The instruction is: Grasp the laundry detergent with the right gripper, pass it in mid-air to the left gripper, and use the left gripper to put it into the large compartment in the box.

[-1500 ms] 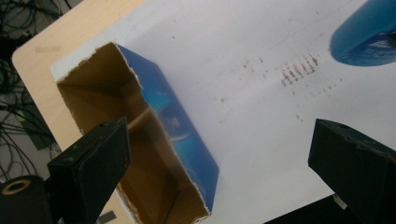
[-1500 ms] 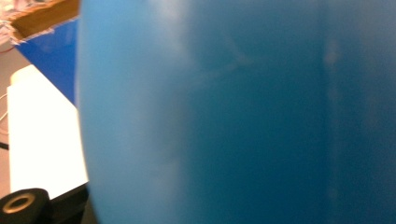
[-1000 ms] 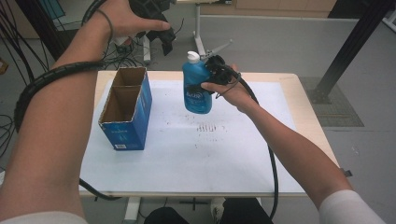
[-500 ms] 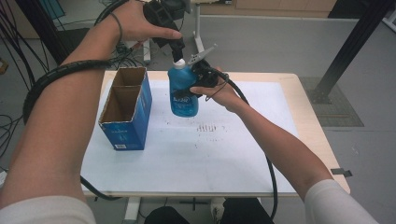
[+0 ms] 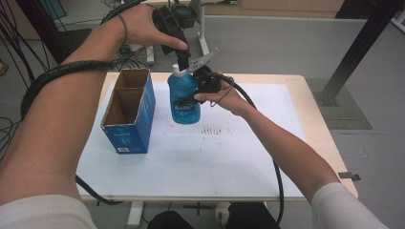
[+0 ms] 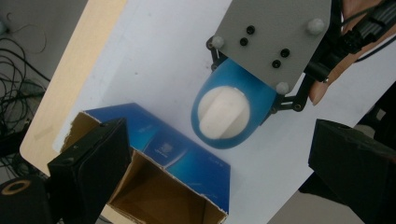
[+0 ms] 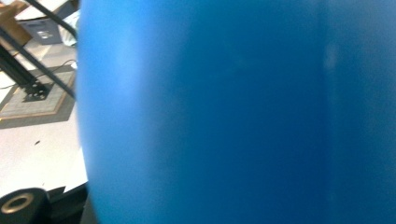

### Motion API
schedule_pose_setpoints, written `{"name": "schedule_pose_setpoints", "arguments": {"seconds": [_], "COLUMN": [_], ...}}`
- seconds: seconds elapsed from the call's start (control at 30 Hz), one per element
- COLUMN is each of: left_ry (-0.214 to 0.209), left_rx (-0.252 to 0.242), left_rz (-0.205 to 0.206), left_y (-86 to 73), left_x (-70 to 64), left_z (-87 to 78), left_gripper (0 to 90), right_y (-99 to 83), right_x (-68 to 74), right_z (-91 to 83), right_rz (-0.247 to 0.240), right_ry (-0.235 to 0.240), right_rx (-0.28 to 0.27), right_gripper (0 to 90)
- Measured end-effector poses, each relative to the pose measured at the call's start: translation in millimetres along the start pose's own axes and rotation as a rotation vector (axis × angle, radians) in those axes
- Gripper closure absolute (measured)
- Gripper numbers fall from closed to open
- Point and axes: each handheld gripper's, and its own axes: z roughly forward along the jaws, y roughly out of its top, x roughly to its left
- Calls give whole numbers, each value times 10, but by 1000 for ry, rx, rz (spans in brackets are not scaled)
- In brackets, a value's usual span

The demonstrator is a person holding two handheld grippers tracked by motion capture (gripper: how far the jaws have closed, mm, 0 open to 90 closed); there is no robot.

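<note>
A blue bottle (image 5: 184, 113) with a white cap (image 5: 178, 71) hangs upright above the white table sheet, and my right gripper (image 5: 188, 97) is shut on its body from the right. In the right gripper view the bottle's blue wall (image 7: 233, 112) sits right against the camera. My left gripper (image 5: 184, 58) hovers just above the cap, pointing down, open. In the left gripper view the white cap (image 6: 218, 113) lies below, between the two spread black jaws, and the right gripper's grey plate (image 6: 273, 35) covers part of the bottle. An open blue cardboard box (image 5: 128, 114) stands to the bottle's left.
The box (image 6: 187, 161) has two empty compartments with brown insides. A white sheet (image 5: 215, 157) covers the wooden table (image 5: 320, 124). Cables lie on the floor at the far left (image 5: 12, 52). A black post (image 5: 356, 45) and a metal stand (image 5: 203, 33) rise behind the table.
My right gripper carried the bottle left, closer to the box. The left gripper came right and down until it sits over the bottle's cap.
</note>
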Motion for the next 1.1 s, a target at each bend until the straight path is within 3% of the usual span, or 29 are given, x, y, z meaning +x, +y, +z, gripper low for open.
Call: {"name": "schedule_pose_setpoints", "arguments": {"seconds": [0.2,0.4,0.77,0.97,1.1], "left_ry": [-15,-8,-66,-86,-92], "left_rx": [9,15,25,66,60], "left_rz": [48,86,154,162,166], "left_y": [-36,-50,10,-10,-18], "left_x": [-79,-97,-144,-92,-86], "left_z": [60,133,250,360,389], "left_gripper": [68,77,49,50,51], "right_y": [31,58,85,83,87], "right_x": [60,104,157,153,160], "right_z": [-33,-51,-43,-28,-18], "right_rz": [-34,-58,-93,-102,-101], "right_ry": [31,23,16,22,26], "right_rx": [-13,-13,-7,-4,-3], "right_gripper": [443,443,442,442,442]}}
